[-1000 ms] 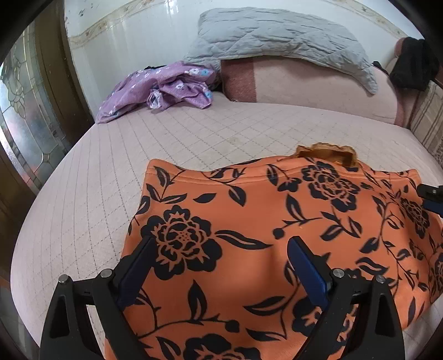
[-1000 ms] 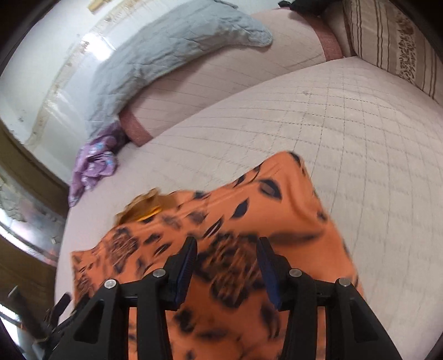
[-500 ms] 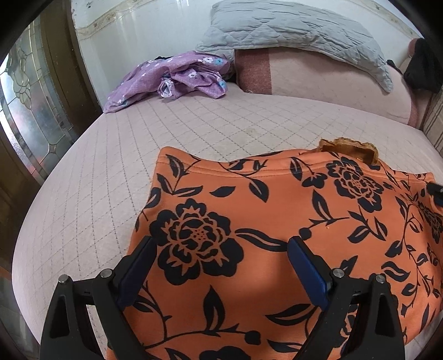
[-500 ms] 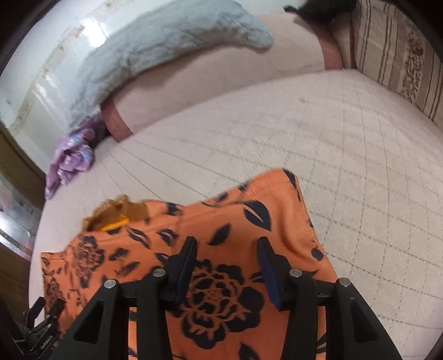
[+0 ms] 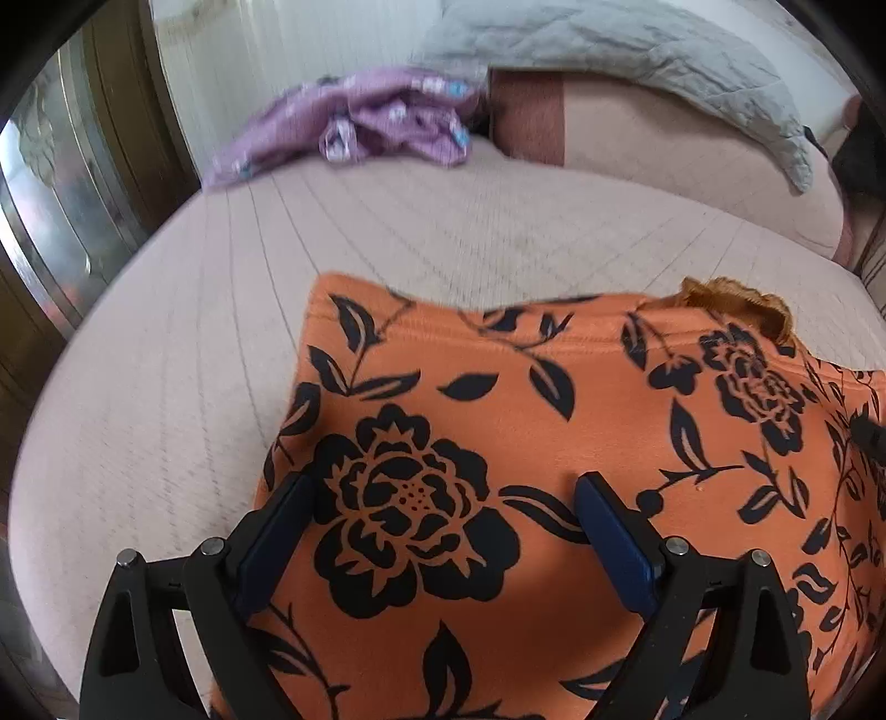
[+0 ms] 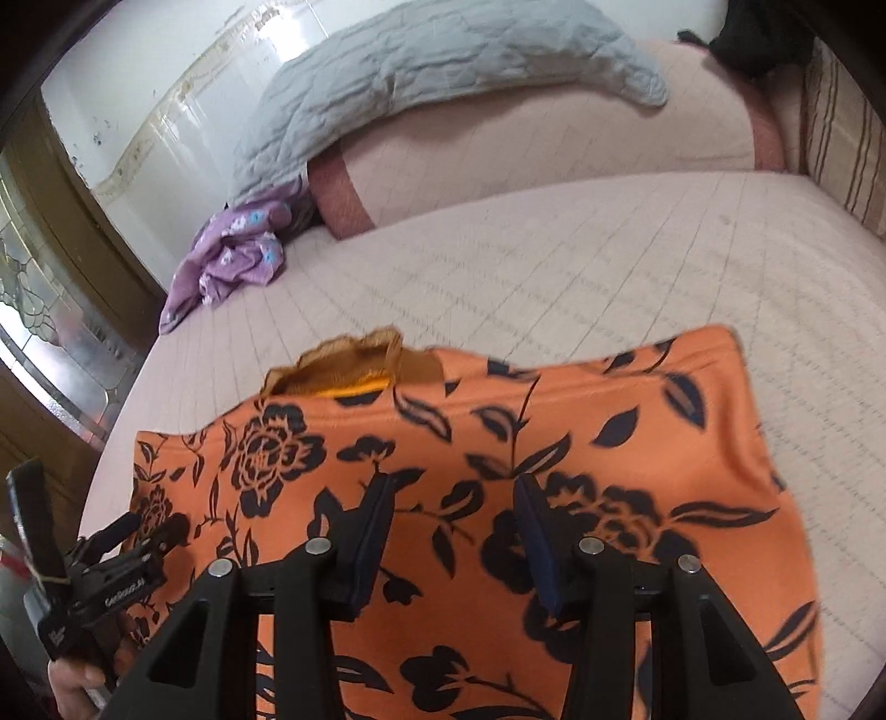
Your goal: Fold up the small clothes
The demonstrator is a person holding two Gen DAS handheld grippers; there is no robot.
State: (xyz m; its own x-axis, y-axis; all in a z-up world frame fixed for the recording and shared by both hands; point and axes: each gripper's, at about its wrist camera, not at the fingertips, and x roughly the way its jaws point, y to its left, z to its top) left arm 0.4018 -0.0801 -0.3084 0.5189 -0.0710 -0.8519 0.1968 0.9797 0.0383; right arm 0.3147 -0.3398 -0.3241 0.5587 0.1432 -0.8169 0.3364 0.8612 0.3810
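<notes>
An orange garment with black flowers (image 5: 554, 421) lies flat on the pink quilted bed (image 5: 166, 387), a brown lace edge (image 5: 731, 299) poking out at its far side. My left gripper (image 5: 443, 487) hovers over the garment's left part, jaws wide apart around a big printed flower, holding nothing. My right gripper (image 6: 457, 487) hangs over the right half of the same garment (image 6: 609, 421), jaws partly apart with flat cloth showing between them and nothing pinched. The left gripper's body (image 6: 99, 587) and a hand show at the lower left of the right wrist view.
A crumpled purple garment (image 5: 354, 127) lies at the bed's far left corner. A grey quilted pillow (image 5: 637, 61) rests on a pink bolster (image 5: 664, 155) along the head. A dark cloth (image 6: 758, 33) sits at the far right. A wooden glazed door (image 5: 50, 210) stands left.
Both grippers have drifted over the garment, the left one sinking closer to it. The right view has rolled and now shows the garment's far edge squarely. Neither gripper's jaws changed.
</notes>
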